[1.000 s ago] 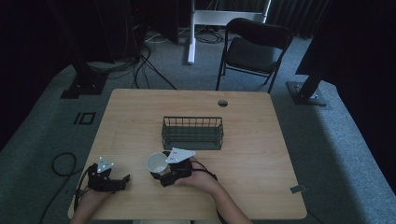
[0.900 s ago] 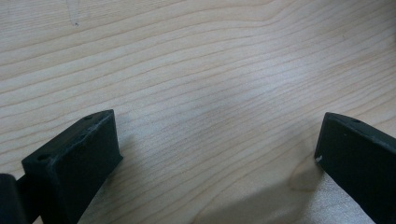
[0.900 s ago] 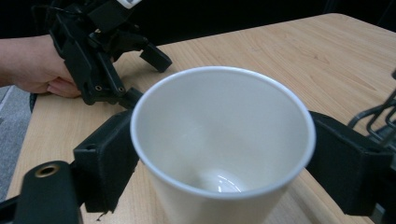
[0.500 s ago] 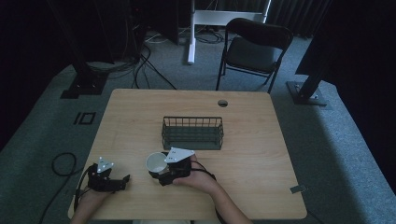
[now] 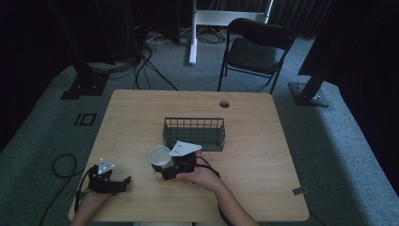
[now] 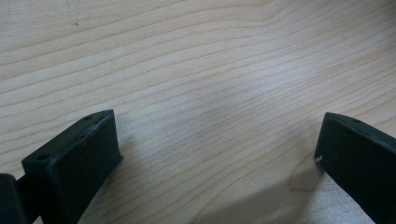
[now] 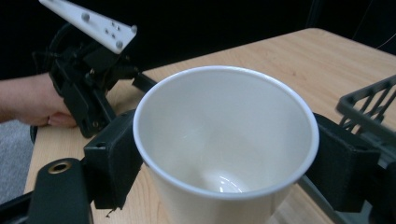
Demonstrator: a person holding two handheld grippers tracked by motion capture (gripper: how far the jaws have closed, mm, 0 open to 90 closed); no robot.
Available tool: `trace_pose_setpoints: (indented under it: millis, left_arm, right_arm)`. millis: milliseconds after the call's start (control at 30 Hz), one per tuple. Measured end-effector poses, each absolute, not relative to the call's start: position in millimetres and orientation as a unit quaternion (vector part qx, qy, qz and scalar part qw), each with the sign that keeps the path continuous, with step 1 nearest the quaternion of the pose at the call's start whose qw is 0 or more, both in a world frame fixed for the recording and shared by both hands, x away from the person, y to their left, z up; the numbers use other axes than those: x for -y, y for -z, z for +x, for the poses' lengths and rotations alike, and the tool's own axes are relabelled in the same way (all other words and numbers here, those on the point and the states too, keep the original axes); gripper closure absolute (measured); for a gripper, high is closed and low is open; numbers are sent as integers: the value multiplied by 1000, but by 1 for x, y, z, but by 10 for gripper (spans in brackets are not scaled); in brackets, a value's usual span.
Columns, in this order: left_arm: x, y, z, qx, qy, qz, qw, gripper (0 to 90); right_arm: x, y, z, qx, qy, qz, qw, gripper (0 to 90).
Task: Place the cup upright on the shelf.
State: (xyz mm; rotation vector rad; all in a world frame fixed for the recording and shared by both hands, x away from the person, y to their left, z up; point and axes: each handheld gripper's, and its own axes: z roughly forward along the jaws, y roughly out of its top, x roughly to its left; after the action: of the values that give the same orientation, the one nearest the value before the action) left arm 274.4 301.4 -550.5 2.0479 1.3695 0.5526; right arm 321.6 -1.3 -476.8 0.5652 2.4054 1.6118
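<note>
The right gripper (image 5: 162, 165) clasps the white cup (image 5: 160, 157) between its jaws, upright, mouth up, just in front of the wire basket (image 5: 194, 133), which lies beyond and slightly right of it; that short forward gap is probably what the next move turns on. The left gripper (image 5: 123, 181) rests at the table's (image 5: 263, 141) near left corner, jaws wide over bare wood, farther from both. Light wood top, dark room with a chair (image 5: 256, 47) and cables.

I'm getting a dim, underexposed high view, with the room around the table (image 5: 263, 141) sinking into black. My gripper views are coming through brighter: a soft sheen is glaring off the wood, and the white cup (image 7: 224, 140) is looking slightly soft at its near rim.
</note>
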Motion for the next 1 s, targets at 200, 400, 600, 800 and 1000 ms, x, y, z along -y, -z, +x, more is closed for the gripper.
trace_pose_setpoints:
  millis: [200,400,600,800,1000]
  left_arm:
    - [-301,551,274,-517,-209,772,304,1]
    - [-301,551,274,-517,-208,773,303,1]
    - [-301,551,274,-517,-209,773,304,1]
    - [-302,550,274,-517,-208,773,303,1]
    - [-301,551,274,-517,-208,772,304,1]
  right_arm:
    - [3,464,323,-806,-552,189,99,192]
    - [4,451,326,-795,-565,198,94,192]
    - [5,437,330,-785,-576,203,102,192]
    - [8,420,334,-773,-588,205,116,192]
    - [15,407,343,-760,-595,222,139,192]
